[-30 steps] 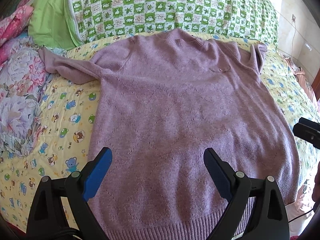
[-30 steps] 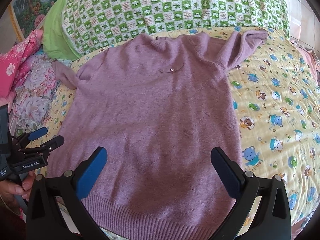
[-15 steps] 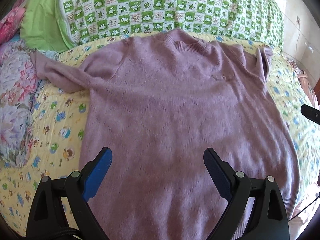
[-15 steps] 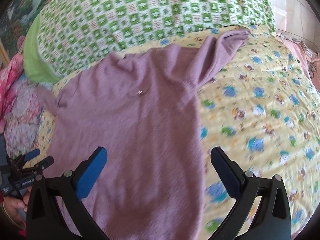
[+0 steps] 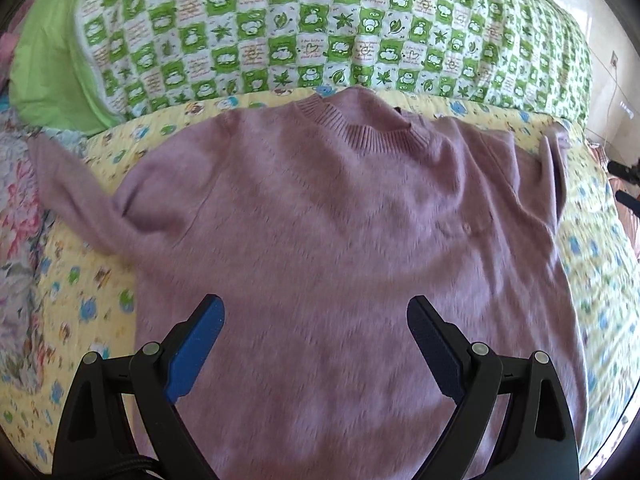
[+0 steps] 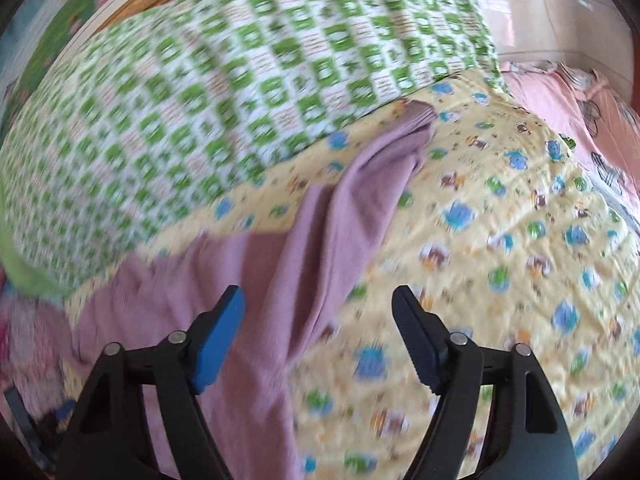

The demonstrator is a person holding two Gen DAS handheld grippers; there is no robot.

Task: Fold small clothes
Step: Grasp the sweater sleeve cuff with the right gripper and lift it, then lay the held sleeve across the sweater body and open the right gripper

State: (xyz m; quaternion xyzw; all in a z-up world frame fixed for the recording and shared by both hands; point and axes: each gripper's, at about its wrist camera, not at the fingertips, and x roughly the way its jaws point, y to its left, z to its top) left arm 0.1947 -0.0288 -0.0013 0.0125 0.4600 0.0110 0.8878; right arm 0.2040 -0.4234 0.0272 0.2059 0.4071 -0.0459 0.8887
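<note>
A purple sweater [image 5: 340,248] lies flat and face up on a bed. Under it is a yellow quilt [image 5: 80,304] with little animal pictures. The neck of the sweater [image 5: 356,124] points to the far end of the bed, where a green and white checked blanket [image 5: 320,36] is bunched up.

The left claw [image 5: 316,344] is wide open and holds nothing. It hangs over the lower middle of the sweater, and purple knit fills the gap between its two blue fingers [image 5: 196,348]. One sleeve [image 5: 76,196] sticks out to the left, onto a flowery cloth [image 5: 20,264]. The other sleeve [image 5: 554,168] lies bent at the far right of the sweater.

The right claw [image 6: 318,340] is wide open too, with nothing in it. It is over the right side of the sweater [image 6: 224,280], close to the armpit. The sweater's edge runs up between its blue fingers [image 6: 218,332]. The left finger is over purple knit and the right finger is over the yellow quilt [image 6: 500,240]. The right sleeve [image 6: 360,200] stretches away from this claw, up toward the checked blanket [image 6: 200,92]. Its cuff [image 6: 418,114] lies just beside the blanket's edge. This view is blurry. I cannot tell if either claw touches the sweater.

A pink cloth [image 6: 568,116] lies past the bed on the right.
</note>
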